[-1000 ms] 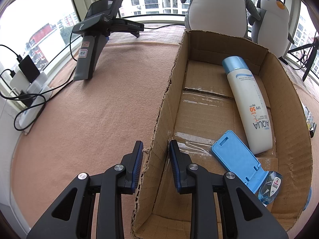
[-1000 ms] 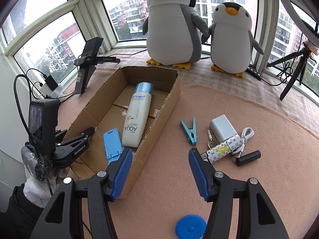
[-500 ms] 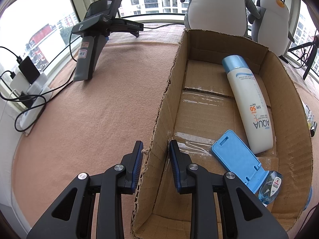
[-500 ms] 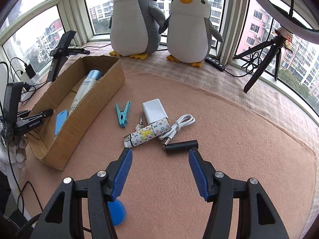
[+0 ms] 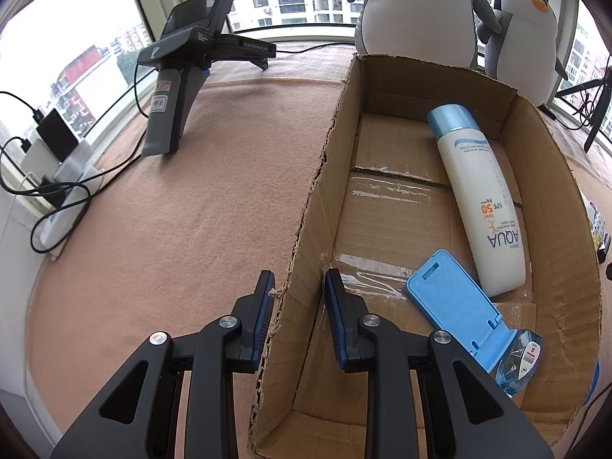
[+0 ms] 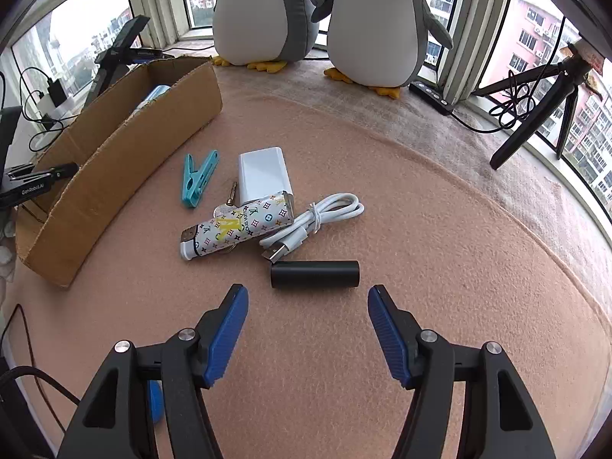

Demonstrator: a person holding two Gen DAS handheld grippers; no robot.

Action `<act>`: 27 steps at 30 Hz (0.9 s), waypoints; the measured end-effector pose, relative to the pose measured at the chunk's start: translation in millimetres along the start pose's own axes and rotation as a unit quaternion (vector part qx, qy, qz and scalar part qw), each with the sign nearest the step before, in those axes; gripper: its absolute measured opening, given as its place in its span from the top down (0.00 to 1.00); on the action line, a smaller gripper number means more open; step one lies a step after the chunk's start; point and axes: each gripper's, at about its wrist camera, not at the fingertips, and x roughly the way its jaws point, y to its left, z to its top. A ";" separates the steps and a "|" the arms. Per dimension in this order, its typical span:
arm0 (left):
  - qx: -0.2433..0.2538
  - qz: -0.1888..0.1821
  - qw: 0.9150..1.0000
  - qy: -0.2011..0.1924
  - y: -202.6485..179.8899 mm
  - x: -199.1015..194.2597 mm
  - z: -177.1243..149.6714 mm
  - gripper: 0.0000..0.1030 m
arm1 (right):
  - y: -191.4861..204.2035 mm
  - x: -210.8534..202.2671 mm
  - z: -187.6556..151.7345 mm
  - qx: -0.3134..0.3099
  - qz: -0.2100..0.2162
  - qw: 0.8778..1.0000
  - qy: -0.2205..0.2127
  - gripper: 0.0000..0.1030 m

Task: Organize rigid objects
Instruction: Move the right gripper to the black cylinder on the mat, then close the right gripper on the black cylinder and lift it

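Left gripper [image 5: 296, 306] astride cardboard box [image 5: 306, 222] wall

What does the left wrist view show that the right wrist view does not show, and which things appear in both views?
Only the left wrist view: the blue phone stand lying in the box, and the left gripper clamped on the box wall. Only the right wrist view: the open right gripper, the black cylinder, the white cable, the white charger and the teal clip. Both: the cardboard box, the sunscreen bottle and the two plush penguins.

Cardboard box [image 6: 114, 145] left on the table [image 6: 420, 210], bottle [image 5: 478, 199] and phone stand [image 5: 455, 302] inside — peg [image 6: 197, 179], charger [image 6: 264, 174], lighter [image 6: 237, 227], cable [image 6: 317, 220], cylinder [image 6: 315, 274] right of it, penguins [image 6: 267, 11] behind.
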 end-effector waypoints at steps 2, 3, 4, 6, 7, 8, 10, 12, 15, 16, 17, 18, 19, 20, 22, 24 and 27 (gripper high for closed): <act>0.000 0.001 1.000 0.000 0.2 0.2 0.0 0.76 | -3.1 4.3 0.4 0.000 0.008 1.000 0.002 0.40; 0.000 0.001 1.000 0.000 0.3 0.1 -0.1 0.76 | -4.5 6.4 0.6 -0.001 0.011 1.000 0.002 0.40; -0.001 0.001 1.000 0.000 0.1 0.2 0.3 0.76 | -4.7 7.9 0.9 -0.004 0.011 1.000 0.003 0.40; -0.001 0.002 1.000 0.000 0.3 0.3 0.5 0.76 | -4.7 10.8 2.5 -0.012 0.009 1.000 0.004 0.40; -0.001 0.001 1.000 0.000 0.2 0.4 0.6 0.76 | -5.3 12.3 3.3 -0.013 0.009 1.000 0.005 0.40; -0.001 0.001 1.000 0.001 0.2 0.4 0.7 0.76 | -6.0 13.5 4.1 -0.013 0.011 1.000 0.005 0.40; -0.001 0.001 1.000 0.001 0.2 0.4 0.6 0.76 | -6.8 15.6 6.0 -0.014 0.012 1.000 0.006 0.40; -0.001 0.001 1.000 0.001 0.1 0.4 0.3 0.76 | -7.0 18.4 7.3 -0.016 0.012 1.000 0.008 0.40; -0.001 0.001 1.000 0.001 0.0 0.5 0.4 0.76 | -7.6 21.2 9.1 -0.018 0.012 1.000 0.010 0.40; -0.001 0.001 1.000 0.001 0.2 0.4 0.3 0.76 | -7.7 21.6 9.6 -0.018 0.012 1.000 0.011 0.40; -0.001 0.001 1.000 0.001 0.0 0.5 0.5 0.76 | -7.8 21.8 10.3 -0.018 0.012 1.000 0.011 0.40; -0.001 0.001 1.000 0.001 0.1 0.6 0.4 0.76 | -7.6 22.1 11.2 -0.018 0.012 1.000 0.011 0.40; -0.001 0.001 1.000 0.001 0.0 0.7 0.3 0.76 | -7.3 22.1 11.3 -0.019 0.013 1.000 0.011 0.40; -0.001 0.001 1.000 0.001 0.1 0.7 0.3 0.76 | -6.9 22.3 11.0 -0.019 0.016 1.000 0.011 0.40; -0.001 0.001 1.000 0.001 0.0 0.7 0.4 0.76 | -4.4 22.0 9.8 -0.021 0.020 0.999 0.014 0.40; -0.002 0.001 1.000 0.001 0.2 0.7 0.3 0.76 | -2.8 23.1 9.4 -0.023 0.020 0.999 0.016 0.42; -0.001 0.001 1.000 0.001 0.2 0.7 0.0 0.76 | -4.0 23.0 10.1 -0.018 0.018 1.000 0.014 0.51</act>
